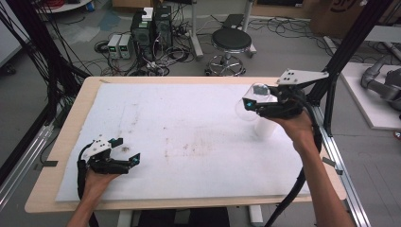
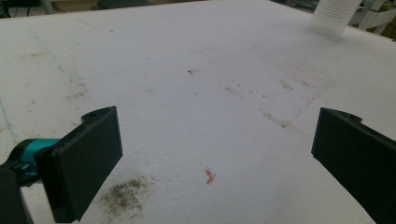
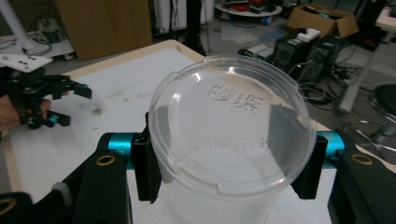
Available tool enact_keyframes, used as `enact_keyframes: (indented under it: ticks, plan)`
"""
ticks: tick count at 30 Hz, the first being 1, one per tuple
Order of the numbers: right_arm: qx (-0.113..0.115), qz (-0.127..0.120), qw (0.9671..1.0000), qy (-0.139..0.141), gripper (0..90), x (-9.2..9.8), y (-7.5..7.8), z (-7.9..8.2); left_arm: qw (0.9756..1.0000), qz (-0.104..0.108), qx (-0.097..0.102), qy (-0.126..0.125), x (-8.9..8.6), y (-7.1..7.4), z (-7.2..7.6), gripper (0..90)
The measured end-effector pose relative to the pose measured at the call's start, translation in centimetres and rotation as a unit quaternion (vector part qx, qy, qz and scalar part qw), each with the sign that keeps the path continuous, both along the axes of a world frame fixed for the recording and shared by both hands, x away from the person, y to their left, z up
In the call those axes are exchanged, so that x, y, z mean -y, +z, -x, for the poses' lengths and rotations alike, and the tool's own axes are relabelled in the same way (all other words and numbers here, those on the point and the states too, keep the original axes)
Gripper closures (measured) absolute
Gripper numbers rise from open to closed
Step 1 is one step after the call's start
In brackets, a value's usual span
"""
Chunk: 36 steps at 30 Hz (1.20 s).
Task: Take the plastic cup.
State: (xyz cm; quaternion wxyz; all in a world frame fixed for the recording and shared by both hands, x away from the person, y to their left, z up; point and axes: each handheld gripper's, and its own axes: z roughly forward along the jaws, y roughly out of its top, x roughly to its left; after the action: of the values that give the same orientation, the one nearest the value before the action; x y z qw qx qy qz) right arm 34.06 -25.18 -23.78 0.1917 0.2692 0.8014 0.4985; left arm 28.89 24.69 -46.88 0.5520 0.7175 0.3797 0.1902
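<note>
A clear plastic cup [image 1: 254,97] hangs tipped on its side above the right part of the white pad [image 1: 189,137], and my right gripper [image 1: 250,105] is shut on it. In the right gripper view the black pads [image 3: 148,158] press on both sides of the cup [image 3: 233,126], whose flat base faces the camera. Just under it stands a white ribbed cup stack [image 1: 265,126], also at the far edge of the left gripper view [image 2: 334,16]. My left gripper [image 1: 126,150] rests low at the front left, open, with bare pad between its jaws [image 2: 217,149].
A small orange scrap [image 2: 209,176] and a dark smudge [image 2: 123,196] lie on the pad by the left gripper. A black frame post [image 1: 350,42] rises at the table's right edge. A stool [image 1: 231,42] and computer towers [image 1: 151,28] stand on the floor beyond.
</note>
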Motion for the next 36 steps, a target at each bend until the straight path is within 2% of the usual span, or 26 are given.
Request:
enact_keyframes:
  ticks: [5, 6, 7, 9, 14, 15, 16, 18, 19, 24, 27, 31, 32, 33, 36]
  plan:
    - [0.000, -0.014, 0.9997, 0.020, 40.2, -2.0, -2.0, 0.8, 1.0000, 0.001, -0.002, -0.001, 0.0, 0.0, 0.0, 1.7]
    - [0.000, -0.014, 0.9997, 0.020, 40.2, -2.0, -2.0, 0.8, 1.0000, 0.001, -0.002, -0.001, 0.0, 0.0, 0.0, 1.7]
    - [0.002, -0.025, 0.9992, 0.030, 40.2, -2.7, -2.9, 1.0, 1.0000, 0.001, -0.002, -0.001, 0.0, 0.0, 0.0, 1.7]
    - [-0.001, -0.029, 0.9988, 0.038, 40.2, -3.5, -3.8, 1.2, 1.0000, 0.002, -0.002, 0.000, 0.0, 0.0, 0.0, 1.7]
    - [-0.001, -0.044, 0.9972, 0.060, 40.2, -5.3, -6.0, 1.4, 1.0000, 0.003, 0.002, 0.000, 0.0, 0.0, 0.1, 1.7]
    - [-0.001, -0.044, 0.9972, 0.060, 40.2, -5.3, -6.0, 1.4, 1.0000, 0.004, 0.003, 0.001, 0.0, 0.0, 0.1, 1.7]
    - [-0.006, -0.050, 0.9964, 0.068, 40.3, -5.9, -7.0, 1.3, 1.0000, 0.003, 0.005, 0.000, 0.0, 0.0, 0.1, 1.7]
    - [-0.005, -0.050, 0.9963, 0.070, 40.3, -6.1, -7.3, 1.3, 1.0000, 0.003, 0.005, 0.001, 0.0, 0.0, 0.1, 1.7]
    - [-0.006, -0.057, 0.9953, 0.078, 40.2, -6.4, -8.1, 1.2, 1.0000, 0.002, 0.005, 0.001, 0.0, 0.0, 0.1, 1.7]
    - [0.000, -0.074, 0.9917, 0.106, 40.3, -7.1, -9.6, 0.8, 1.0000, 0.003, 0.003, 0.002, 0.0, 0.0, 0.1, 1.7]
    - [-0.005, -0.088, 0.9870, 0.135, 40.3, -7.4, -10.2, 0.7, 1.0000, 0.003, 0.001, 0.002, 0.0, 0.0, 0.1, 1.7]
    - [-0.005, -0.089, 0.9836, 0.157, 40.3, -7.8, -11.0, 0.8, 1.0000, 0.005, 0.001, 0.002, 0.0, 0.0, 0.1, 1.7]
    - [-0.005, -0.089, 0.9836, 0.157, 40.3, -7.8, -11.0, 0.8, 1.0000, 0.004, 0.001, 0.002, 0.0, 0.0, 0.1, 1.7]
    - [-0.004, -0.093, 0.9811, 0.170, 40.3, -8.0, -11.3, 0.8, 1.0000, 0.003, 0.001, 0.001, 0.0, 0.0, 0.1, 1.7]
    - [-0.002, -0.093, 0.9789, 0.182, 40.3, -8.3, -11.7, 0.9, 1.0000, 0.004, 0.002, 0.001, -0.1, 0.0, 0.1, 1.7]
